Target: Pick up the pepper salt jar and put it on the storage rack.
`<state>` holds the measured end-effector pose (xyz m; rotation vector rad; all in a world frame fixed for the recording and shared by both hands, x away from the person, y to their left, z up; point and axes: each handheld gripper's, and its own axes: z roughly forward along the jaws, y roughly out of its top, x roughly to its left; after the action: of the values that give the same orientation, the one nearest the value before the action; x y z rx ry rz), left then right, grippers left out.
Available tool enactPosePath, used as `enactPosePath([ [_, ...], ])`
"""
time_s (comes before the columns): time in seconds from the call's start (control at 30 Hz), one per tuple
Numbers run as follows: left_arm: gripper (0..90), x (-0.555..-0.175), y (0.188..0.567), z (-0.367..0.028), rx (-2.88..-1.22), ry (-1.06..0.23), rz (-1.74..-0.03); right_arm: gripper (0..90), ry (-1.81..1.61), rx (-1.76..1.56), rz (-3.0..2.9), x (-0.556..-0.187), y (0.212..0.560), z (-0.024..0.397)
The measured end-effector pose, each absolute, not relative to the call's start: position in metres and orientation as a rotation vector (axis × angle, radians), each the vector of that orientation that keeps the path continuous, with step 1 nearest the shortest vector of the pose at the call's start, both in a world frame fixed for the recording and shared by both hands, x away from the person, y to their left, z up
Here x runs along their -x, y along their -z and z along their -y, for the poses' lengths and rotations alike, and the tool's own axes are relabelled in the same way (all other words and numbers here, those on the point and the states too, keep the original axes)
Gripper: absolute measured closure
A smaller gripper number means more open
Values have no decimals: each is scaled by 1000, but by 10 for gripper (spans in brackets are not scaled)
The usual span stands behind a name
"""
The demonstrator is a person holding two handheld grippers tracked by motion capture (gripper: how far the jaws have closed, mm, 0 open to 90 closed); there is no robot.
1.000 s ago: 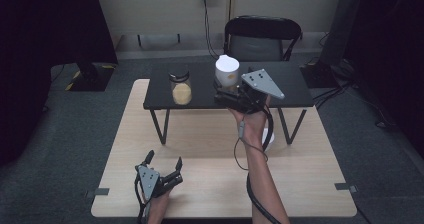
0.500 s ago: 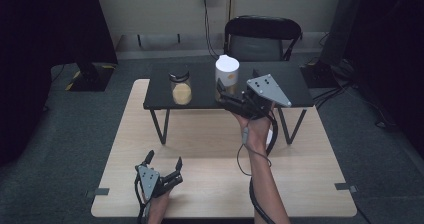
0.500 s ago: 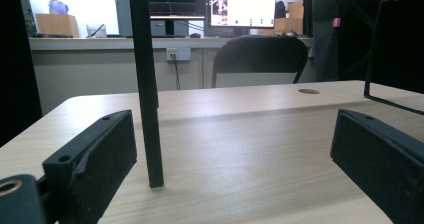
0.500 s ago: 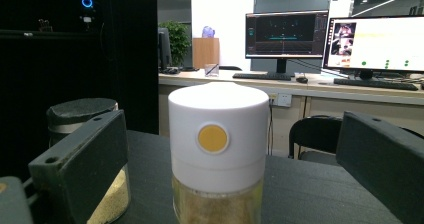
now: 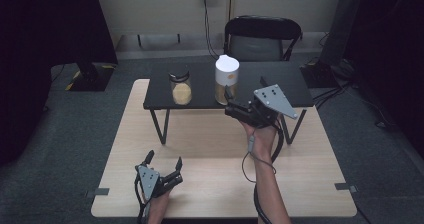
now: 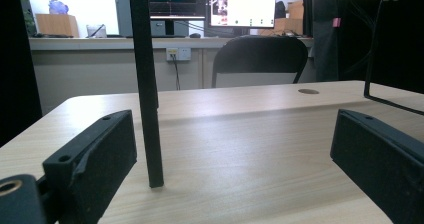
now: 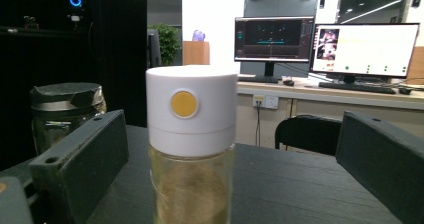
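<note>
The jar (image 5: 226, 81) stood upright on the black shelf (image 5: 200, 84), near its front edge and about in the middle. It was tall and round, with a clear glass body and a big white lid (image 7: 191, 109) on top. The lid was shut. It had a round yellow spot (image 7: 184, 104) on its side. Inside the glass there was something yellow-brown, and it filled most of the jar. A shorter jar (image 5: 180, 86) with a dark lid stood well apart from it on the same shelf, farther to the left in the high view.
</note>
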<state>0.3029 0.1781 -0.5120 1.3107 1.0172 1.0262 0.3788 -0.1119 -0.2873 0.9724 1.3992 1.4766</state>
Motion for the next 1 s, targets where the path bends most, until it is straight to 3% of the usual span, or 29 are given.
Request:
enactPosePath([
  [1.0, 40, -303, 512, -178, -1309, -1026, -1018, 0, -1458, -979, -1330, -337, 324, 148],
])
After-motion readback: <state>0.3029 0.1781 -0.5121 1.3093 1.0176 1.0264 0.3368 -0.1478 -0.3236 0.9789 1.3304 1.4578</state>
